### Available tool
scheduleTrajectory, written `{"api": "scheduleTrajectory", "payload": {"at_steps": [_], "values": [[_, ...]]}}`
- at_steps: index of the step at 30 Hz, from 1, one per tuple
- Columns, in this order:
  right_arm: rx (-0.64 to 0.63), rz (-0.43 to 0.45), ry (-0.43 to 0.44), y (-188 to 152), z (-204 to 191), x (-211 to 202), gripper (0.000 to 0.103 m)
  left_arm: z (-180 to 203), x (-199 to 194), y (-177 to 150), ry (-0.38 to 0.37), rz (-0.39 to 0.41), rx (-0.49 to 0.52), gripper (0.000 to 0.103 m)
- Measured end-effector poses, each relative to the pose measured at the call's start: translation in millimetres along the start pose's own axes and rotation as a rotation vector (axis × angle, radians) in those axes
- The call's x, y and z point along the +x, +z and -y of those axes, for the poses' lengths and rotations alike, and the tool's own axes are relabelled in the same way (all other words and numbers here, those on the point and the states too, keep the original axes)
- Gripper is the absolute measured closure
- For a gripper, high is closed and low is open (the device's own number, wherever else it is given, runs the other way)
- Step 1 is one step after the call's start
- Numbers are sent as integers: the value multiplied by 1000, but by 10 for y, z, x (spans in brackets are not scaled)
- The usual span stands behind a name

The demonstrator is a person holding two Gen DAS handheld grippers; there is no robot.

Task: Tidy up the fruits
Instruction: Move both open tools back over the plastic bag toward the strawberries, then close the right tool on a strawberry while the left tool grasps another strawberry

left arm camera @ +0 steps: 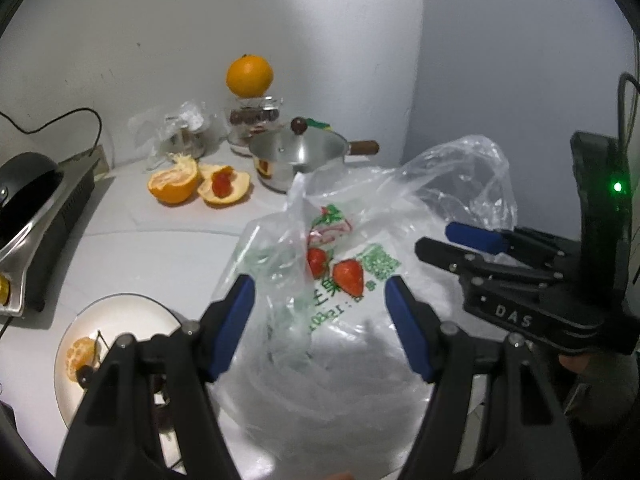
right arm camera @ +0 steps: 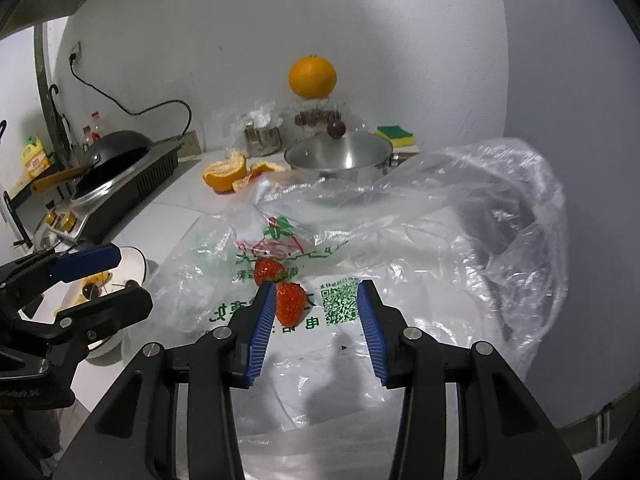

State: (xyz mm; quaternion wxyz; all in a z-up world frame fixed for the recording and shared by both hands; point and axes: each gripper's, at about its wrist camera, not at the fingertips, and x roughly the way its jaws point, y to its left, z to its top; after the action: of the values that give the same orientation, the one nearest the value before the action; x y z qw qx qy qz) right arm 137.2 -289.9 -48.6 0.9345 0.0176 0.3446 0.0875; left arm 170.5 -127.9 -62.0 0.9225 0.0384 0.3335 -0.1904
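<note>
While both grippers hang over it, the bag sprawls across the middle of the right-wrist view, thin and slack; a pinch may catch only film and drag the whole sheet, likely toward the plate at lower left of the left-wrist view. Behind, the orange perched on a jar could roll if the counter is jolted. Left gripper stands apart, empty. Right gripper is apart too, nothing clamped, with the printed strawberries just past its left pad, easily mistaken for fruit.
</note>
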Motion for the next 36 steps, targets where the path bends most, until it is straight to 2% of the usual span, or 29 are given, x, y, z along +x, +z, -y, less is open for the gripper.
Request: {"api": "scheduleTrajectory", "payload": {"at_steps": [16,29,36], "values": [[-57,-143,58,23,-170,684,59,-226,232,-35,32,-34,-40,34],[-58,-220,43,-25,-237,990,59,-397,255,-75,41,-36,-66,34],[-71,-241,53,-48,-254,1070,61,-364,247,-69,47,-35,-59,34]]}}
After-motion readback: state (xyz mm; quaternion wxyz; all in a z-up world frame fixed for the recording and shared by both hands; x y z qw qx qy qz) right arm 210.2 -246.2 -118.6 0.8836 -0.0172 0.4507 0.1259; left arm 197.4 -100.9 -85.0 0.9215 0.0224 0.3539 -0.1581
